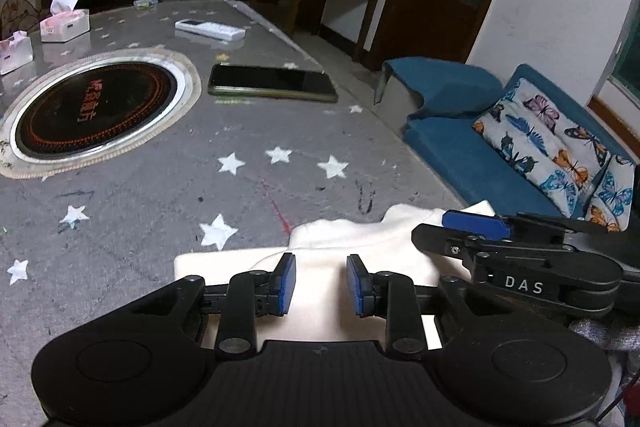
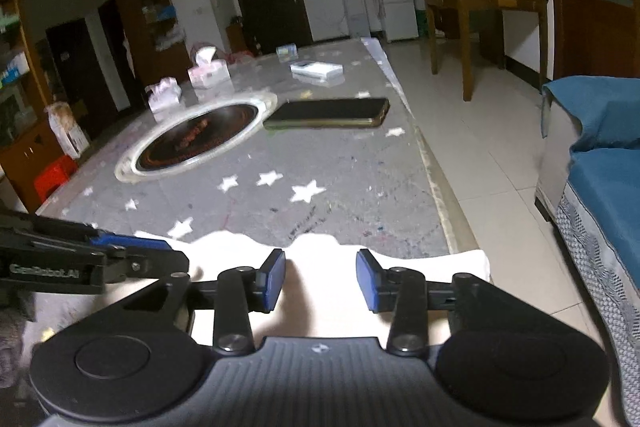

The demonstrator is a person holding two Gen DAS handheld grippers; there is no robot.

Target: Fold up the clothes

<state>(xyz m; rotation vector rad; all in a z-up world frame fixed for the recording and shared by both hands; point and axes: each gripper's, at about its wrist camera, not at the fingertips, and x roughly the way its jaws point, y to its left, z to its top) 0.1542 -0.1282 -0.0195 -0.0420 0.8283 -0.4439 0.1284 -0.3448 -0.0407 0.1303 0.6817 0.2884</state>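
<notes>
Your left hand-held gripper (image 1: 320,285) hangs over the white garment (image 1: 360,247), its blue pads apart with cloth showing in the gap between them and no pinch visible. Your right hand-held gripper (image 2: 321,281) stands the same way over the same white garment (image 2: 320,307), jaws parted wider, the fabric below them rather than clamped. The garment lies at the near end of the tabletop (image 1: 168,195), directly under both tools, with its far hem just ahead of the pads.

Ahead of the grippers the grey, star-printed tabletop runs open up to a black phone (image 1: 273,83) and a round inset cooker plate (image 1: 96,109). The table's right edge (image 2: 436,187) passes close beside your right tool; past it lie tiled floor (image 2: 492,155) and a blue sofa (image 2: 604,195).

The right tool's arm reads "DAS" (image 1: 524,285) in the left wrist view; the left tool's arm reads "GenRobot.AI" (image 2: 44,270) in the right wrist view. The plate's lettering is illegible.

Both tools tilt downward toward the cloth, side by side, the fingertips of each showing in the other's view.
</notes>
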